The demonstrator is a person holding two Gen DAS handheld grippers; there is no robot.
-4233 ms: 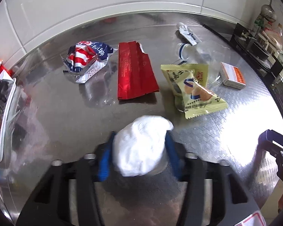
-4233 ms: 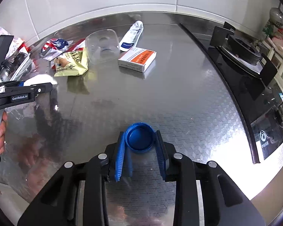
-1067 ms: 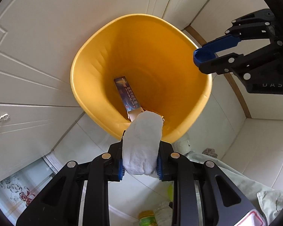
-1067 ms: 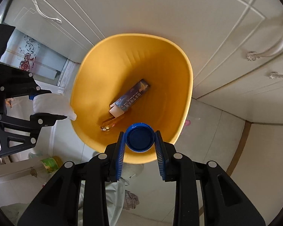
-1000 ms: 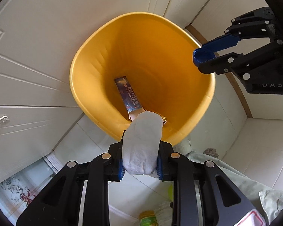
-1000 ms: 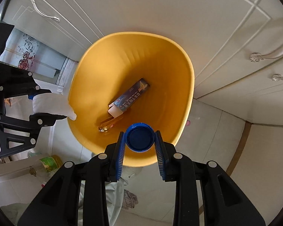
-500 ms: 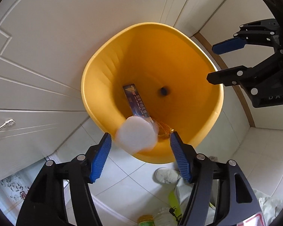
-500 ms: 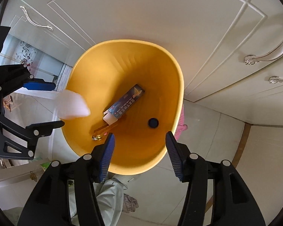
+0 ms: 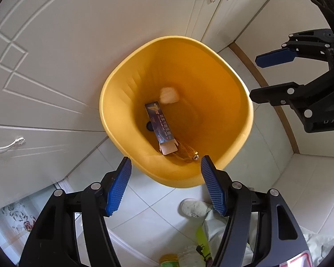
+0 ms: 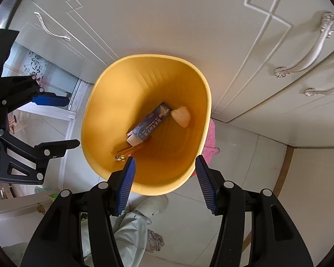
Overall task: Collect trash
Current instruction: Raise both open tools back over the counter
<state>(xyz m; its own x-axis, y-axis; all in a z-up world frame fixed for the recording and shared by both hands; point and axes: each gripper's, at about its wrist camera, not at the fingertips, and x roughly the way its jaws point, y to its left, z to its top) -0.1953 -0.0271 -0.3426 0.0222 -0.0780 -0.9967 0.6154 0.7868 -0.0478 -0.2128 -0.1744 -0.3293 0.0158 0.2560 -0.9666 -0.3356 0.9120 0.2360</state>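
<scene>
A yellow bin [image 9: 229, 71] [image 10: 100, 102] stands on the tiled floor below both grippers. Inside it lie a dark blue carton [image 9: 159, 123] [image 10: 151, 124], the white paper wad [image 9: 169, 95] [image 10: 182, 116] and an amber wrapper [image 9: 186, 153] [image 10: 124, 152]. The blue cap [image 9: 148, 125] shows dark beside the carton in the left wrist view. My left gripper [image 9: 165, 188] [image 10: 55, 122] is open and empty above the bin's near rim. My right gripper [image 10: 164, 184] [image 9: 265, 77] is open and empty over the bin's other side.
White cabinet doors [image 9: 55, 55] [image 10: 189, 22] with metal handles [image 10: 307, 53] stand behind the bin. A pink cloth [image 10: 210, 142] lies beside it. The person's slipper [image 9: 192, 207] and trouser leg [image 10: 131, 233] are on the white floor tiles near the bin.
Both grippers moved from the steel counter to over the bin, then opened. The white wad and the blue cap fell in and now lie at the bottom.
</scene>
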